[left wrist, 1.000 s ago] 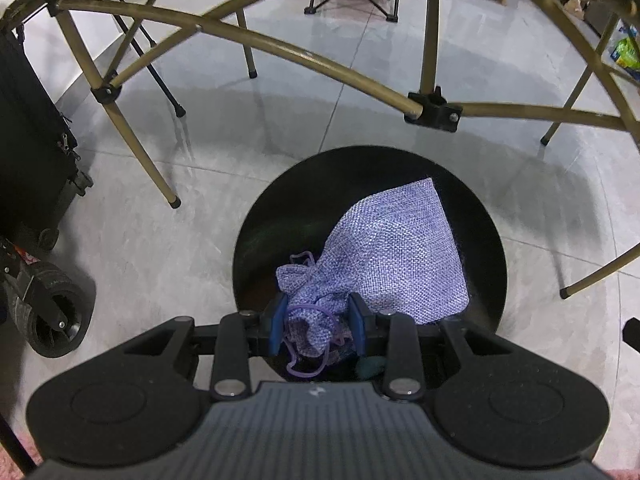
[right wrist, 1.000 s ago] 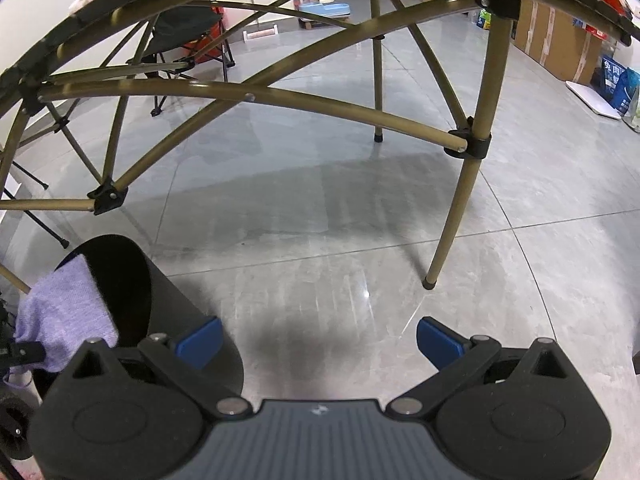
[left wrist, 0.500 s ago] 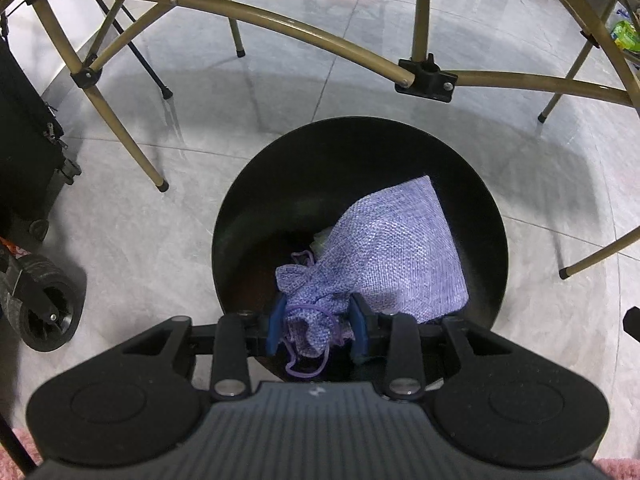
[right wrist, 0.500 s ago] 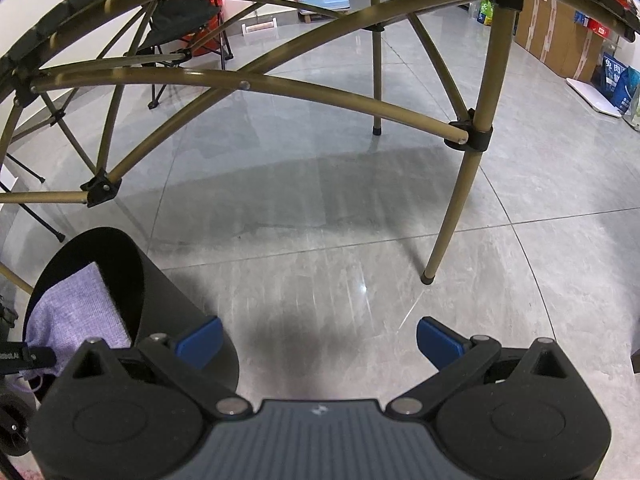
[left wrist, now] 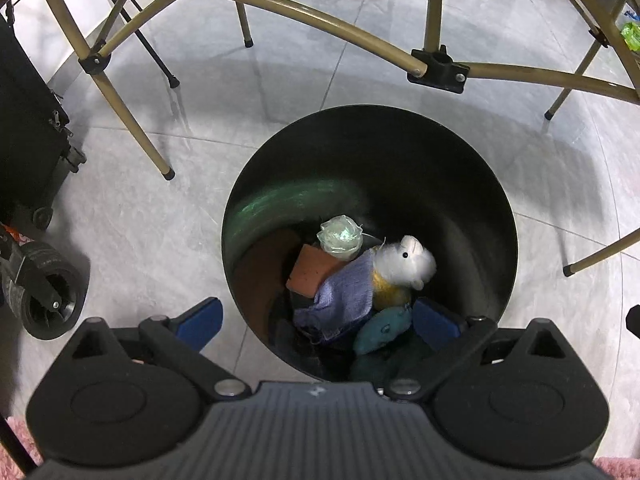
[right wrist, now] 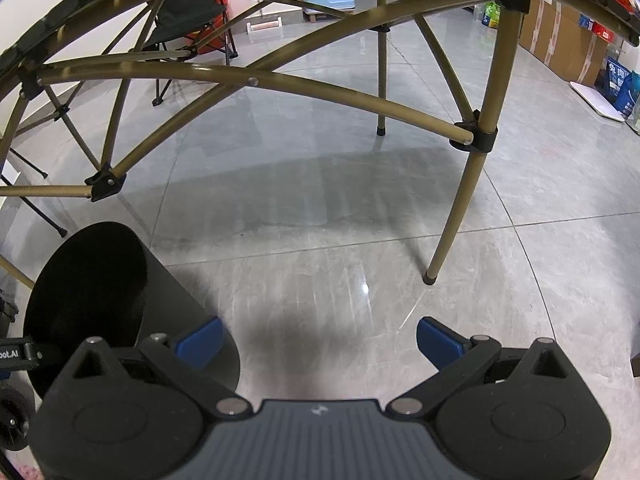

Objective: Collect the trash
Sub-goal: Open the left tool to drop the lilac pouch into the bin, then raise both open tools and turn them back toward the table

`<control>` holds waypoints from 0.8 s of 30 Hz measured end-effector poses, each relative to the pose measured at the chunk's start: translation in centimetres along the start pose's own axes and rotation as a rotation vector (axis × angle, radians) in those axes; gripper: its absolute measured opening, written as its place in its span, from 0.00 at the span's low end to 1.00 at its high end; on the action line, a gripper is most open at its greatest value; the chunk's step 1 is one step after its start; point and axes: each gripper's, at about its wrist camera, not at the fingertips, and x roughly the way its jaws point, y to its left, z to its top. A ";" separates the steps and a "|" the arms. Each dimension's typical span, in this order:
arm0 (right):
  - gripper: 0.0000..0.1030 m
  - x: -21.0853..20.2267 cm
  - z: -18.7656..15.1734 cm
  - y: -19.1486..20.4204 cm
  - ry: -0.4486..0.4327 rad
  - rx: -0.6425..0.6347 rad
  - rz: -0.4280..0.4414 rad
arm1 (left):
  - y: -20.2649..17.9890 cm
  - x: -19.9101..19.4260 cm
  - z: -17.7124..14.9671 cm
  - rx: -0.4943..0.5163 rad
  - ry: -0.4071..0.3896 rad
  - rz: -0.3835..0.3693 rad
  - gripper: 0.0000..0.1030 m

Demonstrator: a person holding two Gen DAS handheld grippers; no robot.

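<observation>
Hovering over the black bin (left wrist: 472,184), the left gripper (left wrist: 318,322) is opening its fingers, nothing between them; purple pouch (left wrist: 344,292) lying inside; right gripper (right wrist: 318,338) released, waiting.

floor: grey glossy tiles (right wrist: 320,220) | frame: olive-gold folding table legs (right wrist: 456,220) with black joints arching overhead | far back: folding camp chair (right wrist: 188,28) | right wall: cardboard boxes (right wrist: 560,48) | left: black wheeled case (left wrist: 28,152), small black wheel (left wrist: 52,304)
</observation>
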 end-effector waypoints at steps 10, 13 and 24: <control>1.00 -0.3 0.1 0.3 -0.003 -0.017 0.006 | 0.0 -0.7 -0.4 0.003 -0.018 -0.017 1.00; 1.00 -0.4 0.1 0.5 -0.007 -0.019 0.007 | 0.0 -1.2 -0.4 0.003 -0.038 -0.025 1.00; 1.00 -2.2 0.1 1.1 -0.045 -0.019 0.040 | 0.8 -5.4 -0.9 0.027 -0.193 -0.057 1.00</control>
